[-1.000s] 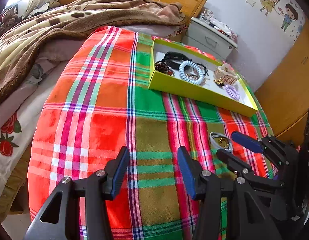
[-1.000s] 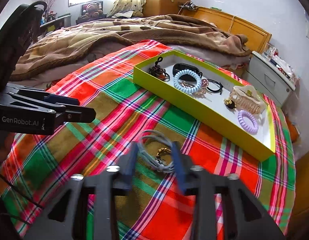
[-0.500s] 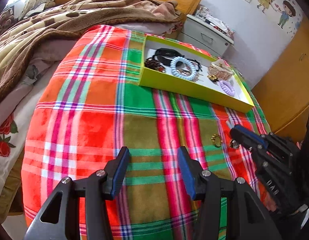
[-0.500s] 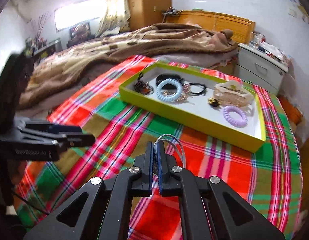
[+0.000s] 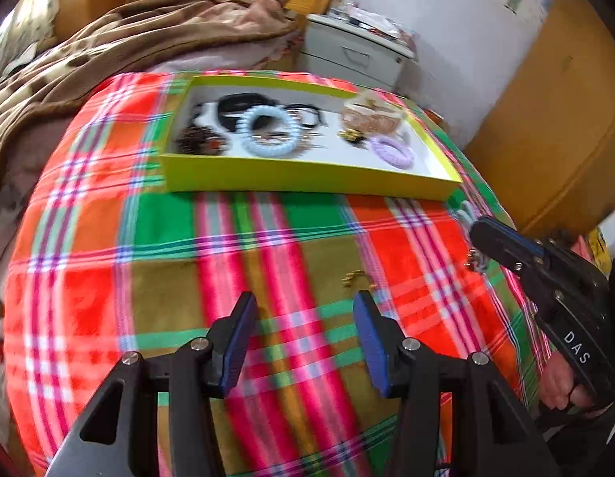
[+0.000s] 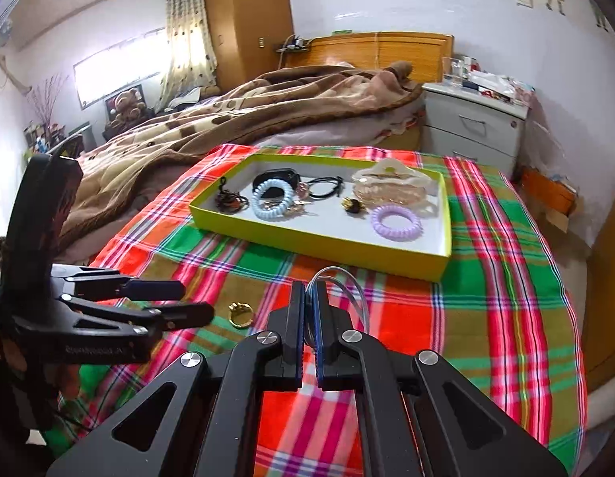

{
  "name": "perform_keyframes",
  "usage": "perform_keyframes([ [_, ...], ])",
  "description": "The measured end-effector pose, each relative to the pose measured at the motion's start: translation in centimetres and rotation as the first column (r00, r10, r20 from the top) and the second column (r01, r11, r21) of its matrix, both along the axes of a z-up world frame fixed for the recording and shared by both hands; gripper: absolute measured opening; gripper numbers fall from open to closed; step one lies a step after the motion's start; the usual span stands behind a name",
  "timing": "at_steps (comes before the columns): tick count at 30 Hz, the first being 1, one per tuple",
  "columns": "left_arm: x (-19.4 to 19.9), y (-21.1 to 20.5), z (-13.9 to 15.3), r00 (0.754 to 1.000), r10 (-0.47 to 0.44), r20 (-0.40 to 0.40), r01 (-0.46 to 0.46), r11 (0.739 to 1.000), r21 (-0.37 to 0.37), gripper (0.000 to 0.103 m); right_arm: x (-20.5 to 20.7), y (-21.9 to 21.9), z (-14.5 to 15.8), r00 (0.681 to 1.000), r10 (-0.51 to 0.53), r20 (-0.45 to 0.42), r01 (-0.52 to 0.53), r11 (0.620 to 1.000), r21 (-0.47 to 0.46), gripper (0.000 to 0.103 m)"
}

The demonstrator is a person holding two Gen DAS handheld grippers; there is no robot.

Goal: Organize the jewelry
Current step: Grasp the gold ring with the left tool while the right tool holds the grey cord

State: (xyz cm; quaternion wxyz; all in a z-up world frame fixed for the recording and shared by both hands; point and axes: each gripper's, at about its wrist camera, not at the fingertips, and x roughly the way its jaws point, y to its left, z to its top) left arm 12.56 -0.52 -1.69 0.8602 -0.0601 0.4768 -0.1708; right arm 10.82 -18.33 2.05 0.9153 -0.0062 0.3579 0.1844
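Pale blue-grey cord loop (image 6: pixel 341 282), thin and floppy, is pinched in our right hand-held gripper (image 6: pixel 306 310), whose pads are pressed right together on it; most of the loop arcs free past the tips, lifted off the plaid cloth (image 6: pixel 486 318) just short of the tray's near wall. We judge it very light, soft and a bit slick, so it could slide out if the pinch loosens. Any charm on it is hidden in this view. Best hold is where the strands bunch, as now.

Our left hand-held gripper (image 5: pixel 303 330) is spread wide with nothing between its pads, hovering over the cloth. A small gold ring (image 6: pixel 240 314) lies on the cloth just ahead of it. We judge the ring hard, tiny and light, likely to skid or sink into the fabric; take it across the band, tips down to the cloth.

Yellow-green tray (image 6: pixel 319 242), shallow with a white floor, sits further back on the bed. Inside it:
- dark beaded piece at left
- light blue coil tie (image 6: pixel 272 198) over a black item
- black elastic
- beige claw clip (image 6: pixel 391 187)
- small gold-and-dark piece
- lilac coil tie (image 6: pixel 396 222) near the right end

Bare floor remains along the near side for dropping more in.
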Motion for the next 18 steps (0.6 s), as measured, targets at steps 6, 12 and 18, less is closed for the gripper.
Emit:
perform_keyframes([
  [6, 0.2, -3.4, -0.5, 0.997, -0.081, 0.017, 0.079, 0.992, 0.097, 0.053, -0.2, -1.4, 0.1, 1.000, -0.026, 0.007, 0.026, 0.999, 0.019, 0.004],
  [12, 0.6, -4.5, -0.6, 0.996, -0.086, 0.037, 0.078, 0.982, 0.170, 0.053, -0.2, -2.1, 0.2, 1.000, -0.029, 0.012, 0.029, 0.999, 0.042, 0.004],
  [18, 0.4, -5.5, -0.8, 0.991, -0.121, 0.064, 0.102, 0.965, 0.243, 0.050, 0.0, -2.1, -0.1, 1.000, -0.025, 0.010, 0.025, 0.998, 0.054, 0.004],
])
